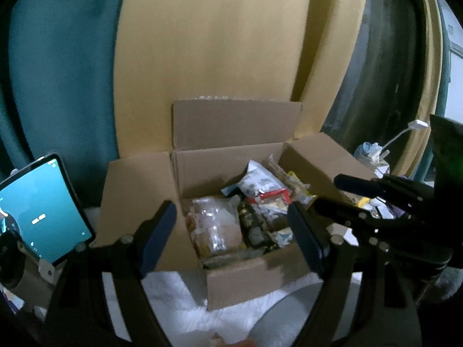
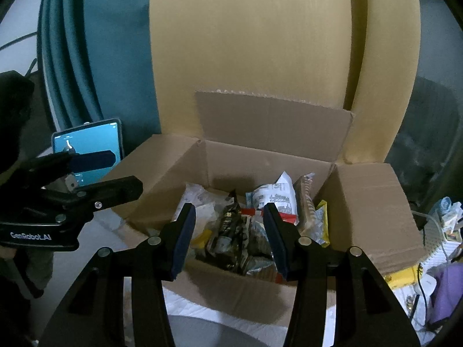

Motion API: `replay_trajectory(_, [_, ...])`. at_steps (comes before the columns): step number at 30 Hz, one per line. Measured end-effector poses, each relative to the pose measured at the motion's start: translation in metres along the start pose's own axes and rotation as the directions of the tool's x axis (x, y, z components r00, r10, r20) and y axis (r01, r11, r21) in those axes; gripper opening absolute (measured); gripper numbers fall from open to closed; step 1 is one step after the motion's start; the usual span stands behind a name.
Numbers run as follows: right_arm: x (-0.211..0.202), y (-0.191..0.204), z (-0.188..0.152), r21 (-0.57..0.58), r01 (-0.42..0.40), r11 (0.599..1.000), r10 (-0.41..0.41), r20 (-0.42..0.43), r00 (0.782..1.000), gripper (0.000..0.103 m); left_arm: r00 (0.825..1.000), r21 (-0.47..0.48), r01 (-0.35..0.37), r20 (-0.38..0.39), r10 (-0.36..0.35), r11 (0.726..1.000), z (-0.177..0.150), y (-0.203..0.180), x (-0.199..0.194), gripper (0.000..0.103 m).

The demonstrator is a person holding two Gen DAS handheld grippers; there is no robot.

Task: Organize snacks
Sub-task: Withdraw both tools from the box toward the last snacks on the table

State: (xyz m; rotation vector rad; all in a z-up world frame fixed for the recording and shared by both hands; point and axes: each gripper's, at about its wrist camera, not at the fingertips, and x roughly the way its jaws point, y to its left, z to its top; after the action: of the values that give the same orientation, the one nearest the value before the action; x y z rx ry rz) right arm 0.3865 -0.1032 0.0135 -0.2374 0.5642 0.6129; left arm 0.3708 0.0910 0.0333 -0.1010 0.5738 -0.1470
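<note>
Hovering wide and empty over the cardboard box (image 2: 231, 286), both the left tongs (image 1: 231, 231) and right tongs (image 2: 228, 231) risk snagging the loosely heaped snack packets (image 2: 246, 231) or tearing the upright flap at twelve o'clock (image 2: 272, 124).

The left tongs (image 2: 121, 170) body reads "GenRobot.AI".

The left tongs (image 1: 231, 225) stand wide open, fingers spread and level, holding nothing. The right tongs (image 2: 228, 237) are open too, empty, jaws parted less widely. Both point forward, side by side, near each other.
</note>
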Motion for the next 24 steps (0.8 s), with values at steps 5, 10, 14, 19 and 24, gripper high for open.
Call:
replay_trajectory(5, [-0.018, 0.006, -0.005, -0.007, 0.003, 1.0, -0.003, 0.014, 1.0, 0.051, 1.0, 0.008, 0.002, 0.018, -0.002, 1.0, -0.006, -0.007, -0.022, 0.08])
replay_trajectory(10, [-0.033, 0.013, -0.012, -0.013, 0.003, 1.0, -0.003, 0.022, 1.0, 0.051, 1.0, 0.009, 0.004, 0.029, -0.004, 1.0, -0.014, -0.013, -0.04, 0.08])
replay_trajectory(14, [-0.042, 0.017, -0.017, -0.018, 0.003, 1.0, -0.002, 0.027, 1.0, 0.051, 0.999, 0.006, 0.006, 0.036, -0.006, 1.0, -0.022, -0.017, -0.053, 0.08])
replay_trajectory(19, [-0.053, 0.023, -0.025, -0.022, 0.001, 1.0, -0.001, 0.03, 1.0, 0.051, 0.999, 0.002, 0.01, 0.038, -0.01, 1.0, -0.034, -0.02, -0.067, 0.08])
replay_trajectory(24, [-0.062, 0.03, -0.033, -0.026, -0.002, 1.0, 0.002, 0.028, 1.0, 0.051, 1.0, -0.002, 0.01, 0.028, -0.01, 1.0, -0.051, -0.022, -0.076, 0.08])
